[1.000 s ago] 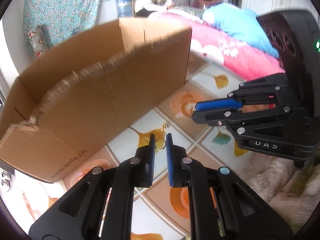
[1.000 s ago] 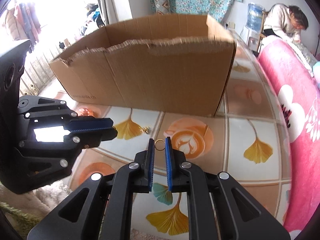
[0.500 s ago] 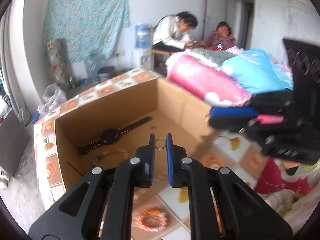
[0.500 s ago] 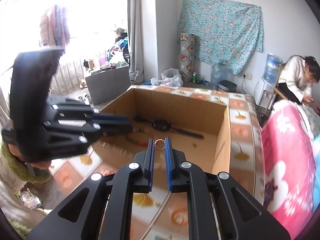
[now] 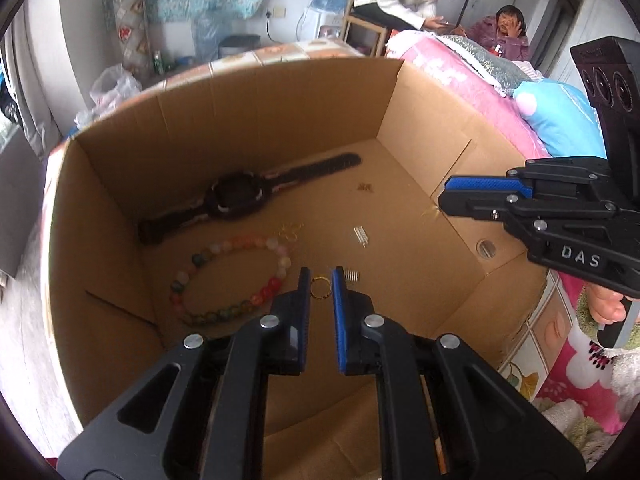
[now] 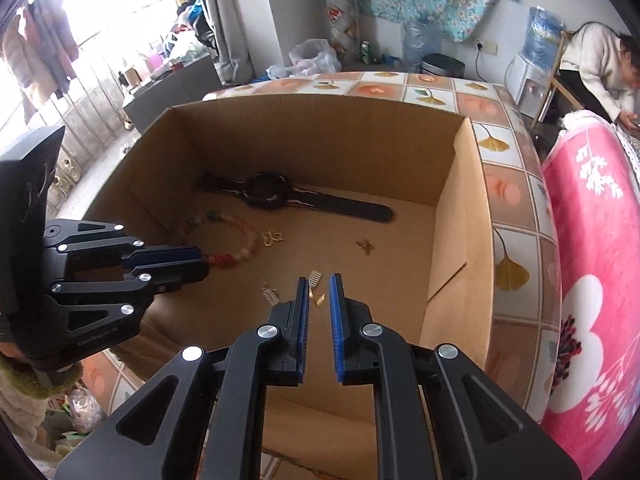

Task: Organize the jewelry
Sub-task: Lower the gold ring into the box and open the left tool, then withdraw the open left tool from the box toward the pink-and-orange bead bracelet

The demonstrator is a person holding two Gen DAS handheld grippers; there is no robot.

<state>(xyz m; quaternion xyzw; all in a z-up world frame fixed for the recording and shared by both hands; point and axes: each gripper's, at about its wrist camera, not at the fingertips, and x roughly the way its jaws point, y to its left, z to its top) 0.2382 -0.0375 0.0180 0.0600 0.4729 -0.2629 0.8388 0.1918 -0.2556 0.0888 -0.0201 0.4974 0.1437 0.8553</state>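
Left gripper [image 5: 320, 280] pinches a small gold ring [image 5: 320, 289] above the cardboard box [image 5: 224, 120] floor, near its front wall; right gripper [image 6: 319, 290], nearly closed on something small and gold, hovers alongside, both pointing down.

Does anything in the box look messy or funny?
A bit. The cardboard box holds a watch, bead bracelet and tiny gold bits lying loose, scattered on its floor, unsorted. Nothing looks broken.

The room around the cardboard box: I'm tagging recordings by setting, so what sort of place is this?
Most likely a lived-in home, a bedroom or living room. A pink floral quilt lies beside the cardboard box, a water dispenser stands at the far wall, and clothes hang by the bright window.
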